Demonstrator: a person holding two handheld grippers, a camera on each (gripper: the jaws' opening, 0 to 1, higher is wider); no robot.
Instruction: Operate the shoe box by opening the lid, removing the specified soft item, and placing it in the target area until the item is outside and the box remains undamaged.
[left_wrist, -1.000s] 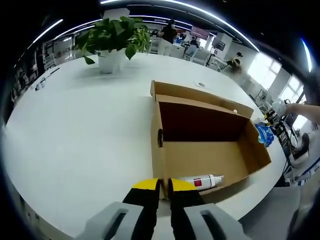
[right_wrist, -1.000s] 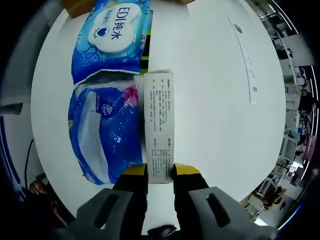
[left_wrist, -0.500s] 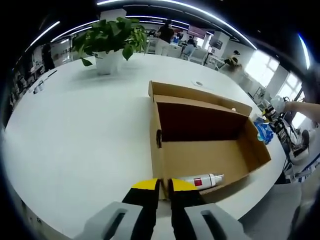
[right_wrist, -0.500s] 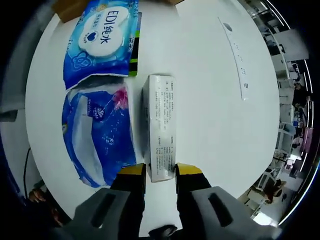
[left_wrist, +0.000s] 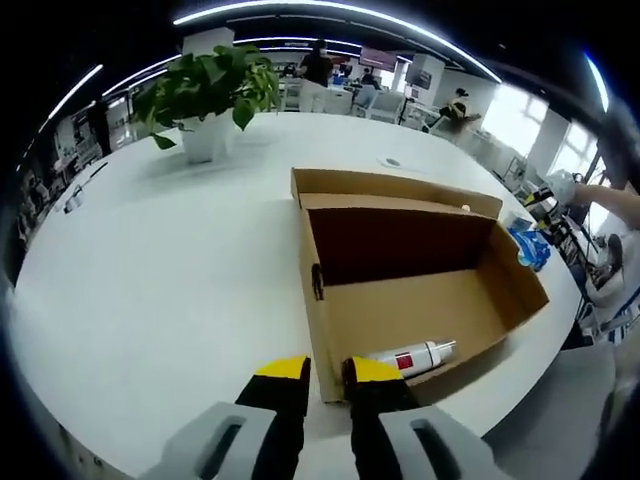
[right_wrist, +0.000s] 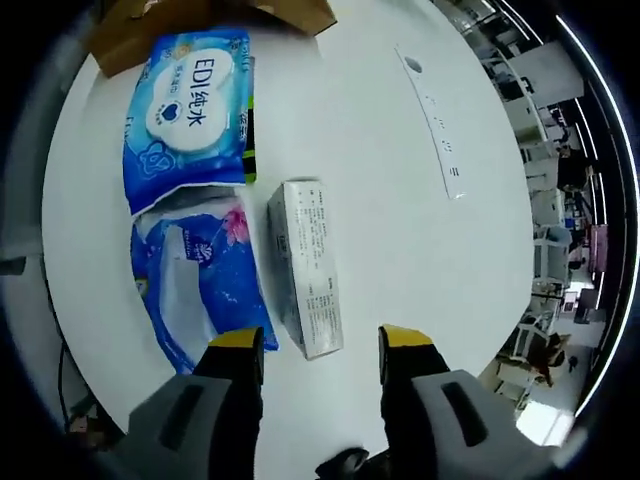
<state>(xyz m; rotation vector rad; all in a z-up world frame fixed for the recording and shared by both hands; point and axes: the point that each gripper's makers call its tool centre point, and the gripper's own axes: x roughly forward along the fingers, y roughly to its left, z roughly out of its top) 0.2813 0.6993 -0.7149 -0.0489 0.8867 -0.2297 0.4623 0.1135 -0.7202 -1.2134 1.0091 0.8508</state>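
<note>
- Left gripper view: the left gripper (left_wrist: 325, 367), clamped on the near wall of the shoe box (left_wrist: 480, 300) a second ago, has been opened slightly and is now being held loosely around that wall; a bottle (left_wrist: 415, 355) is lying inside.
- Right gripper view: the right gripper (right_wrist: 320, 340) has been spread wide, releasing the white carton (right_wrist: 308, 265), which is lying on the table (right_wrist: 400, 200) beside two blue tissue packs (right_wrist: 190, 100).

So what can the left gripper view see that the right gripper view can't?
Left gripper view: the open box with a bottle inside, a plant, and the left gripper, slightly open.

Right gripper view: two blue packs, a carton on its side, and the right gripper, open around the carton's near end without touching it.

Both: the white table.
</note>
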